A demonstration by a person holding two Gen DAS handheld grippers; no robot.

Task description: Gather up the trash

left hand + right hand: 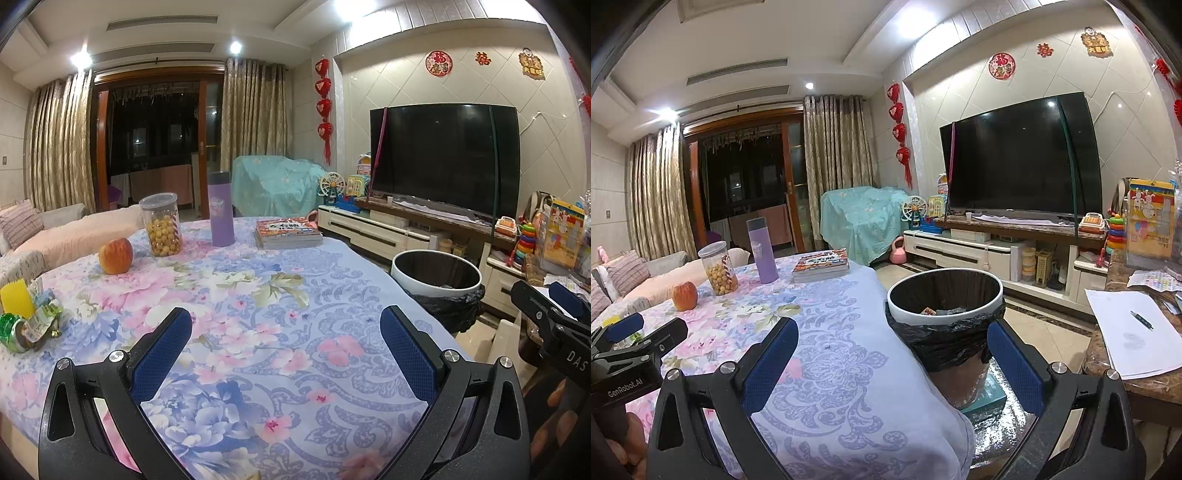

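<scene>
Both tongs gape apart, holding nothing: the left tongs point(286, 343) over the floral-clothed worktop point(258, 295), the right tongs point(892, 356) near the bin point(945, 291). Crumpled green wrappers point(27, 326) lie at the worktop's left edge, near an apple point(115, 255)

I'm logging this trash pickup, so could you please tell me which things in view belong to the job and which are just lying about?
Belongs to the job:
crumpled wrappers
trash bin
left tool
right tool

Just lying about:
apple
snack jar
purple flask
books
</scene>
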